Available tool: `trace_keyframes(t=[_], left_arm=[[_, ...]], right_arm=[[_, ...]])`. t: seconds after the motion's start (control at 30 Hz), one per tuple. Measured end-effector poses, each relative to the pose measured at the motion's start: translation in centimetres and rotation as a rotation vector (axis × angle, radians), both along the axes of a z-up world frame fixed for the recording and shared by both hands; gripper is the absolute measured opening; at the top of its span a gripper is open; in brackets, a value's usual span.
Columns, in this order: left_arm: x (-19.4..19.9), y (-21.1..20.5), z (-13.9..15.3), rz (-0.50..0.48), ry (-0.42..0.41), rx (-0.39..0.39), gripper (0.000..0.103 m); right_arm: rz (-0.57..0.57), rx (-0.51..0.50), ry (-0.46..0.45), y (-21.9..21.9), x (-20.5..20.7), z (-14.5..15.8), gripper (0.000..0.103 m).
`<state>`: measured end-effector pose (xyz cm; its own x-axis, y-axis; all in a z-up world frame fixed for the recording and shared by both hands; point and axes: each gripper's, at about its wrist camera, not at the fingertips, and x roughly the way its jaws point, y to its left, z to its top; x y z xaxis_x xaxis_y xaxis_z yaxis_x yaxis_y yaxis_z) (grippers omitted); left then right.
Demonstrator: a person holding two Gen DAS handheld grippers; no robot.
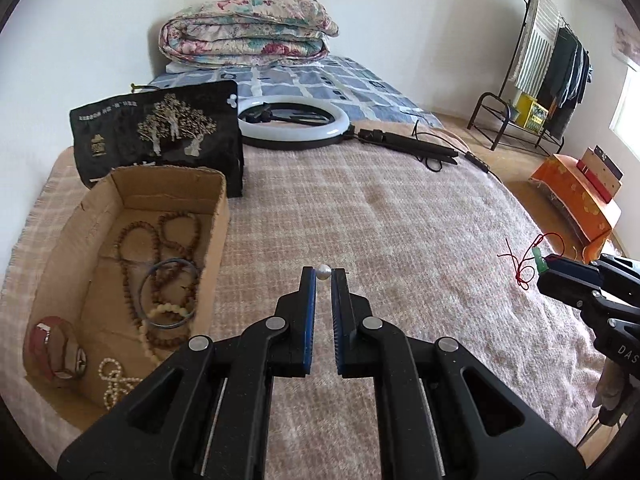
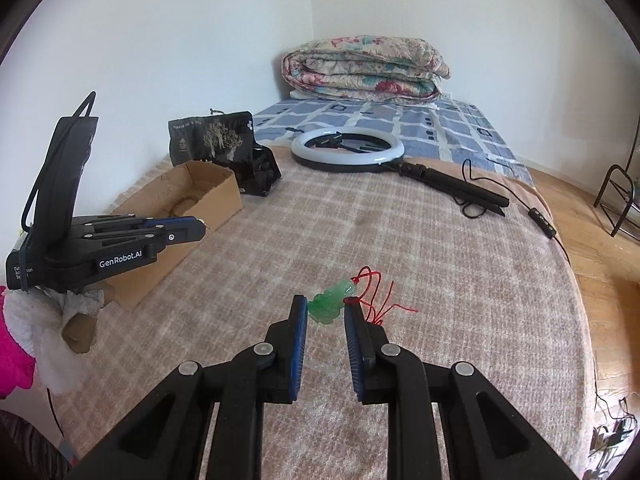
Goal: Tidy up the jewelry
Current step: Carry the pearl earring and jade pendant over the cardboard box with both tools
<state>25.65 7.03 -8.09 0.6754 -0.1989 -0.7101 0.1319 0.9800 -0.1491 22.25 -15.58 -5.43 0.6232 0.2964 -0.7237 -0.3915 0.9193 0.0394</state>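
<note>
My left gripper (image 1: 323, 272) is shut on a small white pearl (image 1: 323, 271) at its fingertips, held over the pink blanket just right of the cardboard box (image 1: 218, 216). The box holds brown bead strings (image 1: 160, 240), a dark bangle (image 1: 170, 292), white pearls (image 1: 116, 380) and a red watch (image 1: 54, 346). My right gripper (image 2: 325, 307) has its jaws around a green jade pendant (image 2: 330, 303) on a red cord (image 2: 370, 286); the pendant fills the gap between the fingertips. The right gripper also shows in the left wrist view (image 1: 550, 266), and the left gripper in the right wrist view (image 2: 202, 226).
A black gift bag (image 1: 160, 136) stands behind the box. A ring light (image 1: 294, 124) with its folded black stand (image 1: 416, 148) and cable lies at the back. A folded floral quilt (image 1: 248, 32) lies beyond. An orange-covered stool (image 1: 576, 204) and a clothes rack (image 1: 548, 76) stand on the right.
</note>
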Motion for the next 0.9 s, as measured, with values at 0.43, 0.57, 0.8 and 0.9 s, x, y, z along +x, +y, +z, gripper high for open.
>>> trace_keyframes(t=[0.43, 0.57, 0.8, 0.9], left_arm=[[-4.9, 9.3, 4.2, 0.119, -0.066, 0.027, 0.006], [-5.7, 12.4, 4.5, 0.162, -0.069, 0.035, 0.006], [-6.0, 16.4, 4.1, 0.211, -0.061, 0.037, 0.006], [-5.9, 17.3, 3.6, 0.219, -0.056, 0.032, 0.006]], right_arm=[[0.084, 0.015, -0.056, 6.2, -1.2, 5.3, 0.018], [0.121, 0.021, -0.069, 9.3, -0.5, 6.0, 0.018], [0.186, 0.046, -0.073, 15.0, 1.0, 6.4, 0.018], [0.207, 0.067, -0.057, 17.1, 2.2, 5.9, 0.018]])
